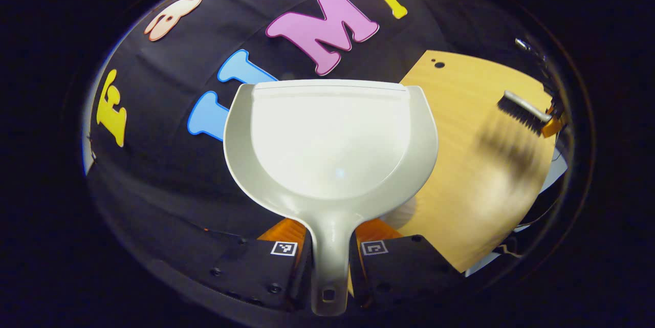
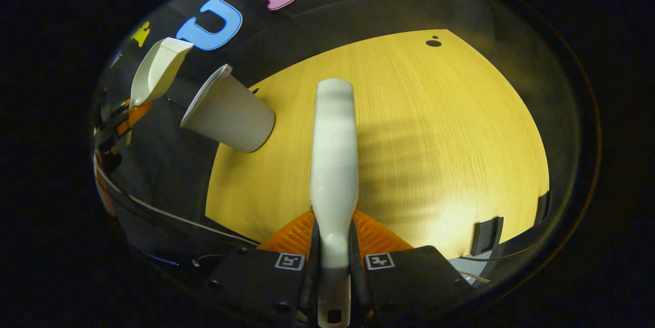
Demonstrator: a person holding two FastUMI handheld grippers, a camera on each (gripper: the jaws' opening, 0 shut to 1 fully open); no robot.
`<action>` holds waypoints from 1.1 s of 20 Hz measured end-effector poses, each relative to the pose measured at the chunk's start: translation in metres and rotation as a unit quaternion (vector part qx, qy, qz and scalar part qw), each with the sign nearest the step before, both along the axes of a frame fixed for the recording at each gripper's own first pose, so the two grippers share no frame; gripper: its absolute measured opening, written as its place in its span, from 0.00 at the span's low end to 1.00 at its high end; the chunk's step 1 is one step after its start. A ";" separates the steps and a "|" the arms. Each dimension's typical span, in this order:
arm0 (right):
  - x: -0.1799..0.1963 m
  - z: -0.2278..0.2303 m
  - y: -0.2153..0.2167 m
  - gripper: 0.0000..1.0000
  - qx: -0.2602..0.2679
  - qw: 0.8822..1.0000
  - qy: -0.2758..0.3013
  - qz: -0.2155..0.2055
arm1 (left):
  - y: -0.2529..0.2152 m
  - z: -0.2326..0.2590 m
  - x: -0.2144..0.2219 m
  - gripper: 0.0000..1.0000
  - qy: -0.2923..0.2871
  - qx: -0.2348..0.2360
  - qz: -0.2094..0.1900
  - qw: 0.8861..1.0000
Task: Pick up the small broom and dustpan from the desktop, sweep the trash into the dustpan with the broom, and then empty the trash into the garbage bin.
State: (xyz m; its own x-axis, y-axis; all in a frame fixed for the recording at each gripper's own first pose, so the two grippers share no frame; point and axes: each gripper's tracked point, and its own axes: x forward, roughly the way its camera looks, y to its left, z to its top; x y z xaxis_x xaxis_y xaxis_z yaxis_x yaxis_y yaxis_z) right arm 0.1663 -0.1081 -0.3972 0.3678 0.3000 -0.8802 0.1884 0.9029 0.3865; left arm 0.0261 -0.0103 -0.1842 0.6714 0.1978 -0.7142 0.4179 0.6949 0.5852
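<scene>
Over the desktop, left jaws grasp the dustpan, right the broom; bin seemingly tilted.

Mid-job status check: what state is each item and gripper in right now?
White plastic dustpan: lifted off the desk, pan looks empty.
Small broom with white handle: held above the wooden desktop.
White ribbed garbage bin: beside the desk edge.
Left gripper: shut on dustpan handle.
Right gripper: shut on broom handle.
</scene>
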 end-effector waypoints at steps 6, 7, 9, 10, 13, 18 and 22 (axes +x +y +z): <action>-0.005 -0.018 -0.017 0.29 -0.015 0.999 0.028 -0.013 | -0.118 -0.079 -0.070 0.29 0.047 -0.115 -0.060 0.990; -0.012 -0.024 -0.022 0.29 -0.025 0.999 0.037 -0.006 | -0.130 -0.102 -0.083 0.29 0.075 -0.143 -0.049 0.986; -0.026 -0.038 -0.032 0.29 -0.045 0.997 0.056 0.011 | -0.155 -0.146 -0.106 0.31 0.138 -0.209 -0.012 0.968; -0.034 -0.045 -0.035 0.29 -0.052 0.996 0.067 0.014 | -0.165 -0.163 -0.112 0.29 0.166 -0.232 0.013 0.958; -0.042 -0.075 -0.031 0.29 -0.056 0.993 0.099 0.014 | -0.174 -0.207 -0.118 0.29 0.224 -0.259 0.094 0.935; -0.043 -0.119 -0.009 0.29 -0.072 0.986 0.137 0.068 | -0.169 -0.227 -0.119 0.30 0.265 -0.264 0.233 0.898; -0.010 -0.131 0.004 0.29 -0.065 0.986 0.141 0.055 | -0.170 -0.235 -0.129 0.29 0.280 -0.270 0.284 0.876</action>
